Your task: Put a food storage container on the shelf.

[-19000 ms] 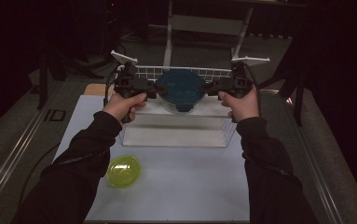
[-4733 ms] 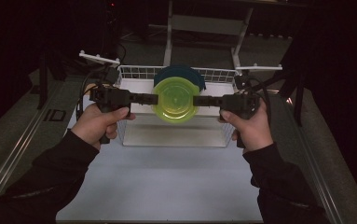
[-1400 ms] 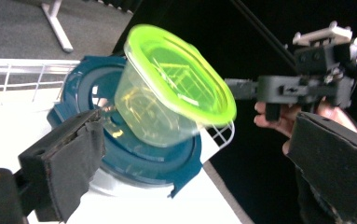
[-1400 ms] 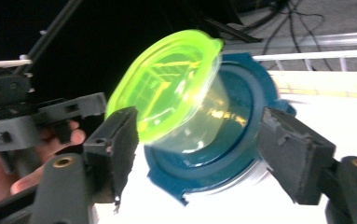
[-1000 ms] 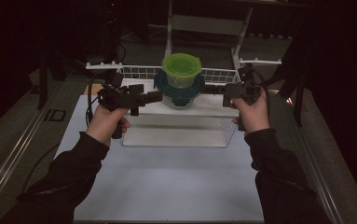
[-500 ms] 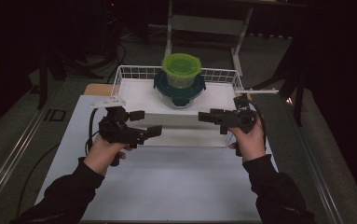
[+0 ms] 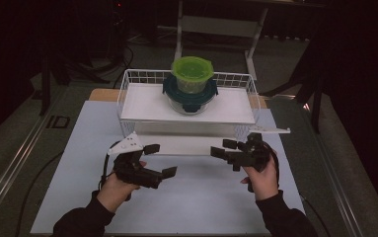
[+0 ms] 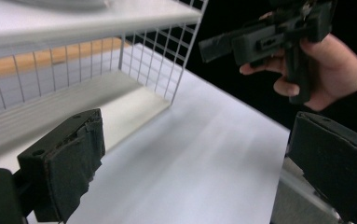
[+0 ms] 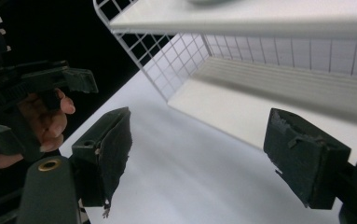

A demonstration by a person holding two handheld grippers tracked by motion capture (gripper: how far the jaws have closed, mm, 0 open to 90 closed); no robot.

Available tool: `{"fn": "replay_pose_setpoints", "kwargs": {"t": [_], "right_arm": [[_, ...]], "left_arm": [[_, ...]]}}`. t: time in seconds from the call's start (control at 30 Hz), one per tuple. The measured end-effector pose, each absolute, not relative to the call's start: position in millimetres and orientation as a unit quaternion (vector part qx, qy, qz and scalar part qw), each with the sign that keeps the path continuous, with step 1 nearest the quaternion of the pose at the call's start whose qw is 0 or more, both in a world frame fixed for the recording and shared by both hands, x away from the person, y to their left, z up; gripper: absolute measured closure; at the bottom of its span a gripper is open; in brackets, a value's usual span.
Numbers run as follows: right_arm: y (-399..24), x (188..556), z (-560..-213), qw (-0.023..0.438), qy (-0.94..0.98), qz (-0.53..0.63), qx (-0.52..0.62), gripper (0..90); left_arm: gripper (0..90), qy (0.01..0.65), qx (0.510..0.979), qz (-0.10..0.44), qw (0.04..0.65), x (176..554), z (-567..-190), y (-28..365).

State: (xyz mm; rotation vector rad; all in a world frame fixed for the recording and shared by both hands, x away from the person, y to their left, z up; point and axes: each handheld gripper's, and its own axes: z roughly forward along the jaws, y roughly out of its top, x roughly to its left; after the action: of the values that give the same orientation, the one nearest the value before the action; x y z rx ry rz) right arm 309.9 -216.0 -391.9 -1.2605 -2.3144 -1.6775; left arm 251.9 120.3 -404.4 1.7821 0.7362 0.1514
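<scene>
A green lidded container (image 7: 192, 73) stands stacked on a teal-lidded glass bowl (image 7: 190, 96), on the upper shelf of a white wire rack (image 7: 142, 106). Both grippers are low over the white mat (image 7: 201, 202) in front of the rack, well apart from the stack. My left gripper (image 7: 161, 160) points right with its jaws open and nothing between them; the left gripper view (image 8: 197, 172) has bare mat between its pads. My right gripper (image 7: 222, 148) points left, open and empty, as the right gripper view (image 9: 199, 158) confirms. Each gripper view also catches the other hand's gripper (image 8: 269, 37) (image 9: 41, 84).
The rack's wire side and lower shelf (image 8: 87, 102) lie just beyond the jaws. A wooden board edge (image 7: 102, 94) peeks out behind the rack. Dark floor, a metal rail (image 7: 14, 158) and table legs (image 7: 255, 44) surround the mat.
Both hands have dropped from beside the stacked containers at shelf height and pulled back toward the person, ending low over the mat. The stack stays put on the rack.
</scene>
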Motion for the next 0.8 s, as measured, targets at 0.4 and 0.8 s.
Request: {"fn": "replay_pose_setpoints", "kwargs": {"t": [0.4, 0.8], "right_arm": [[-225, 276, -452, 0.026, -0.739, -0.534, -0.411, 22.2], [-244, 268, -473, -0.013, -0.739, -0.532, -0.413, 20.1]], "left_arm": [[3.2, 0.285, 0.768, 0.051, 0.571, 234, -444, 110], [3.2, 0.298, 0.766, 0.071, 0.564, 228, -472, 119]]}}
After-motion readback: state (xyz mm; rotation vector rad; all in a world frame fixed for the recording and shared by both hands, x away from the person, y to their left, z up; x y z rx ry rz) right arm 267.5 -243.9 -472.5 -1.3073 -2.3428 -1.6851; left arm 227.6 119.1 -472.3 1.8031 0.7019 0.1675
